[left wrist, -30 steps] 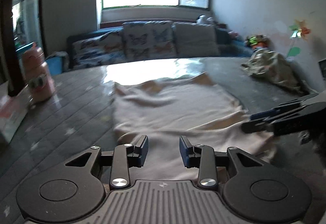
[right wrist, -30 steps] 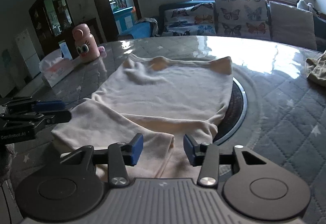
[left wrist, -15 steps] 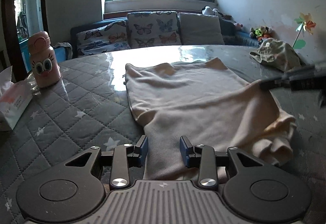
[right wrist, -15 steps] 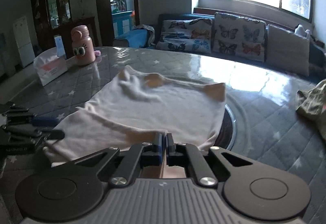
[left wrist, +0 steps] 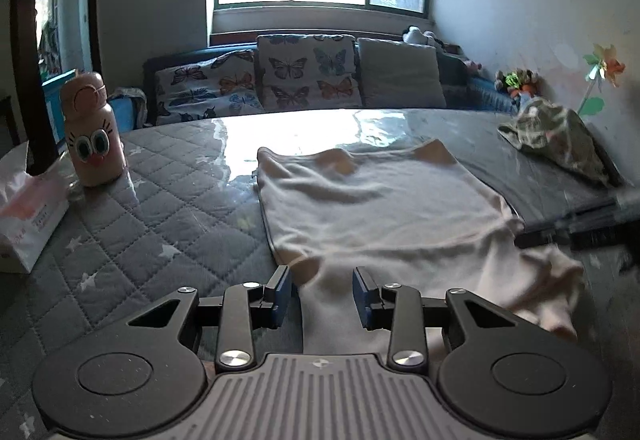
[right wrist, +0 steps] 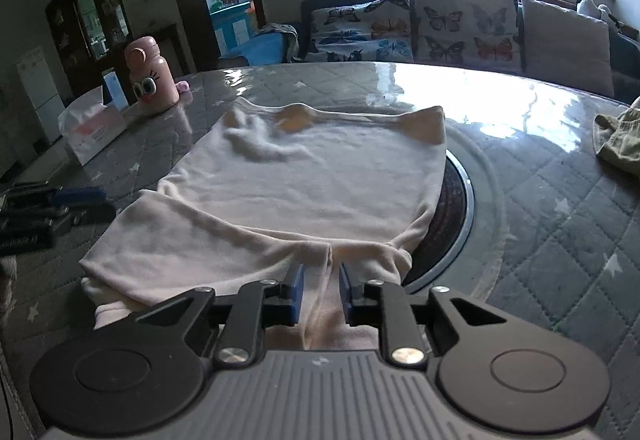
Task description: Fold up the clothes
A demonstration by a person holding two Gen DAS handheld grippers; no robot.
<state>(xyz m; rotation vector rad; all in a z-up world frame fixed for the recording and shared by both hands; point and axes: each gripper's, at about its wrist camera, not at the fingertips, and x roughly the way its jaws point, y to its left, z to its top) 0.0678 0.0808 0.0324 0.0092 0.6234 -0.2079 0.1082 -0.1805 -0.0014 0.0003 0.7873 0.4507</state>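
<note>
Cream garment [right wrist: 304, 183], near hem rumpled

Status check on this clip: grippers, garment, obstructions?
Left gripper open over cream garment. Right gripper opening, hem between pads, no grip. Pink bottle and tissue box well aside.

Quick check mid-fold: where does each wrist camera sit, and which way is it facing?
Left wrist: on the left gripper, facing the window across the cream garment; the right gripper shows at right.
Right wrist: on the right gripper, jaws opening over cloth, facing the sofa; the left gripper shows at left.
Shared: garment, pink cartoon-eyed bottle, butterfly cushions.
</note>
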